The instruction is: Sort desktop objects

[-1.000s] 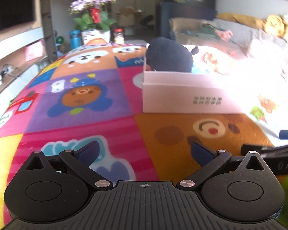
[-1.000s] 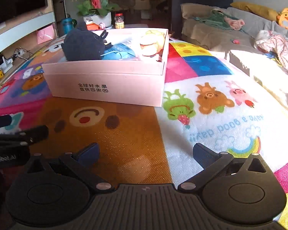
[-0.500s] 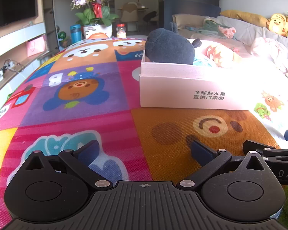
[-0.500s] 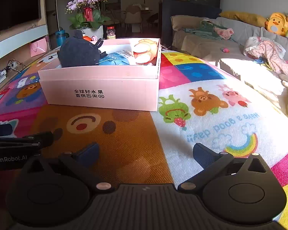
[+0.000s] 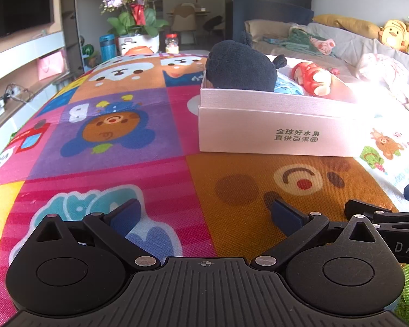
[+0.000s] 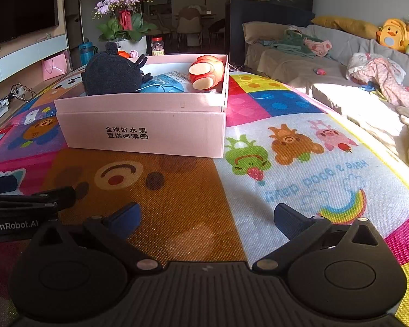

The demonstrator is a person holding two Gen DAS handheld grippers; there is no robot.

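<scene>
The pink cardboard box is seen on the cartoon play mat, already filled: a dark plush toy at its left end, a blue packet in the middle, and a red-and-cream toy at the right. No loose objects are visible on the mat, so the sorting is judged essentially complete. The left gripper and right gripper are held spread and empty, well short of the box.
</scene>
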